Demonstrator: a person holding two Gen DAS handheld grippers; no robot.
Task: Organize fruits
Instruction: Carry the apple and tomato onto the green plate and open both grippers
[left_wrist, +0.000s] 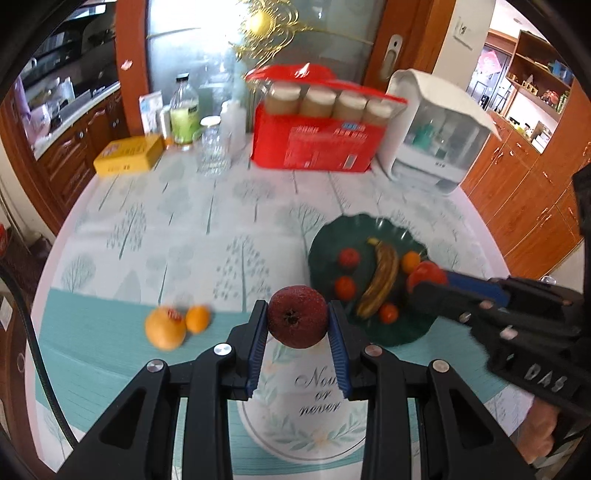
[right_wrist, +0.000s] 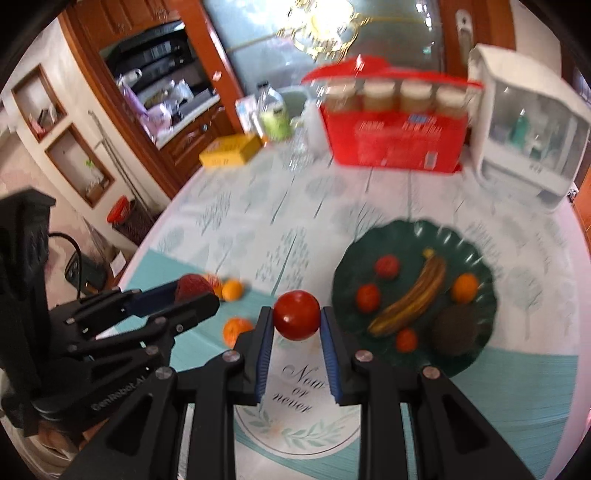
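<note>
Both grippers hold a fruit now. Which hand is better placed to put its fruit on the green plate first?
Probably the right. The right gripper with its red tomato is beside the green plate; the left gripper, holding the dark red fruit, is farther, near the loose oranges.

Glossy green plate (right_wrist: 476, 254), matt patterned tablecloth (left_wrist: 184, 221), varnished wooden cabinets (left_wrist: 524, 192).

Tablecloth (left_wrist: 207, 221): white, pale grey-green tree print, teal band. Plate (right_wrist: 476, 254) at 3 o'clock: dark green. Banana (right_wrist: 410, 299): brown-yellow. Box (left_wrist: 314, 147) at 12 o'clock: red. Held fruits: maroon (left_wrist: 297, 316), red (right_wrist: 296, 315).
</note>
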